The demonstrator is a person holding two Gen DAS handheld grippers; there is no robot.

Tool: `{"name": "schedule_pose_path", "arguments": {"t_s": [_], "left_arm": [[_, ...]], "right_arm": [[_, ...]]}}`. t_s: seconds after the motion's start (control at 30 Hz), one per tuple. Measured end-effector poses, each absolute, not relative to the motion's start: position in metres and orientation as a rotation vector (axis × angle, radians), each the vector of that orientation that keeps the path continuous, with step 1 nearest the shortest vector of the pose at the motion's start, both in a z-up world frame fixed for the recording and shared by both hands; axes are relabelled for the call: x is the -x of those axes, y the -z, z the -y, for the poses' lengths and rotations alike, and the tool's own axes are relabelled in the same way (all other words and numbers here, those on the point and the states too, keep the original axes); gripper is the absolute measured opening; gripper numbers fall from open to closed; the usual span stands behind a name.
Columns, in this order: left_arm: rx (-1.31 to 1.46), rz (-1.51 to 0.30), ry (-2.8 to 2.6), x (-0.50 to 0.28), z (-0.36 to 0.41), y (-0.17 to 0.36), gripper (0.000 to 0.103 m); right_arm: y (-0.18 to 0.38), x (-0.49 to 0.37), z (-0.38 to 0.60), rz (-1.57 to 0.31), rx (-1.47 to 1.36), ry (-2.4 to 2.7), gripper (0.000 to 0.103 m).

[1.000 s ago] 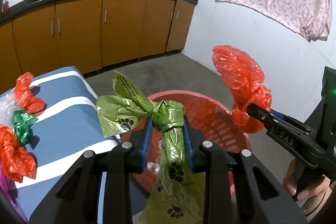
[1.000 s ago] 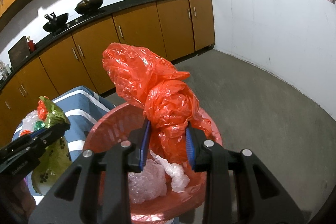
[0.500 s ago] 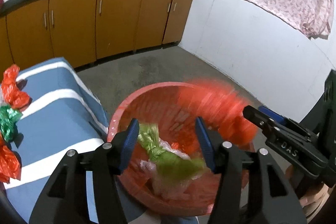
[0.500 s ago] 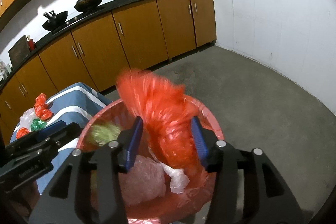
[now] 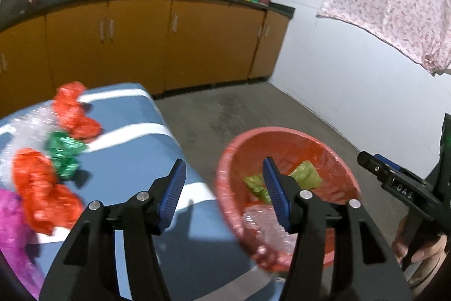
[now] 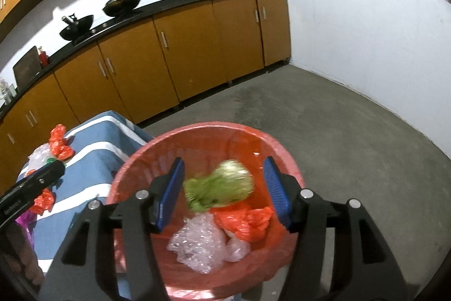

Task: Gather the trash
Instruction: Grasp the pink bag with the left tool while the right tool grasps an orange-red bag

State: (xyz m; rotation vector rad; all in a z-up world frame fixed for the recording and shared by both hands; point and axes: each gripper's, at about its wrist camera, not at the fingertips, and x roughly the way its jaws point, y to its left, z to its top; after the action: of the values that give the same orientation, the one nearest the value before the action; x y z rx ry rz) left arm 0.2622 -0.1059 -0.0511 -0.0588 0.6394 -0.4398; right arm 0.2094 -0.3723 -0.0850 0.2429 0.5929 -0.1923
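Note:
A red basket (image 6: 214,129) with a red liner stands on the floor beside the table; it also shows in the left wrist view (image 5: 282,131). In it lie a green bag (image 6: 222,185), a red bag (image 6: 245,222) and clear plastic wrap (image 6: 197,244). My right gripper (image 6: 222,188) is open and empty above the basket. My left gripper (image 5: 225,191) is open and empty over the table edge and the basket's left rim. On the blue striped table (image 5: 126,160) lie red bags (image 5: 73,112), a green wrapper (image 5: 63,153) and another red bag (image 5: 42,188).
A pink bag (image 5: 11,227) lies at the table's near left. Clear plastic (image 5: 31,126) lies behind the wrappers. Orange cabinets (image 6: 183,52) with black woks (image 6: 121,3) line the far wall. Bare concrete floor (image 6: 338,131) lies right of the basket, below a white wall.
Both grippers opened. The green bag fell from the left gripper and the red bag from the right one into the basket. The left gripper has swung left toward the table.

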Motion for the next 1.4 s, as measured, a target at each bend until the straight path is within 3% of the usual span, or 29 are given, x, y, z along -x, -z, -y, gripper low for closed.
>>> {"name": "schedule_pose_path", "arguments": {"t_s": [0.3,0.63,0.8,1.0,1.1,1.2,1.27,1.4], "left_arm": [[0.05,-0.558,0.244,-0.231,0.02,0.041,0.07],[0.059,-0.579,0.003,-0.209,-0.079,0.064,0.081],[0.056,-0.631,-0.019,-0.214,-0.088,0.079,0.088],[0.048,-0.712,-0.066,-0.232,-0.092,0.1,0.089],[0.047,-0.752,-0.082,-0.239,-0.094,0.11,0.086],[0.066,-0.781,-0.076,-0.244,-0.098,0.116,0.075],[0.076,-0.796,-0.07,-0.247,-0.102,0.119,0.059],[0.107,-0.795,-0.062,-0.243,-0.114,0.121,0.053]], "right_arm": [[0.071,-0.218,0.294,-0.59,-0.173,0.048,0.058],[0.075,-0.23,0.2,-0.625,-0.139,-0.111,0.058],[0.077,-0.232,0.172,-0.638,-0.098,-0.151,0.058],[0.078,-0.235,0.166,-0.648,-0.091,-0.151,0.058],[0.08,-0.235,0.166,-0.654,-0.089,-0.152,0.058],[0.084,-0.238,0.162,-0.664,-0.084,-0.161,0.058],[0.086,-0.239,0.157,-0.67,-0.081,-0.168,0.058],[0.089,-0.242,0.142,-0.678,-0.067,-0.198,0.058]]}}
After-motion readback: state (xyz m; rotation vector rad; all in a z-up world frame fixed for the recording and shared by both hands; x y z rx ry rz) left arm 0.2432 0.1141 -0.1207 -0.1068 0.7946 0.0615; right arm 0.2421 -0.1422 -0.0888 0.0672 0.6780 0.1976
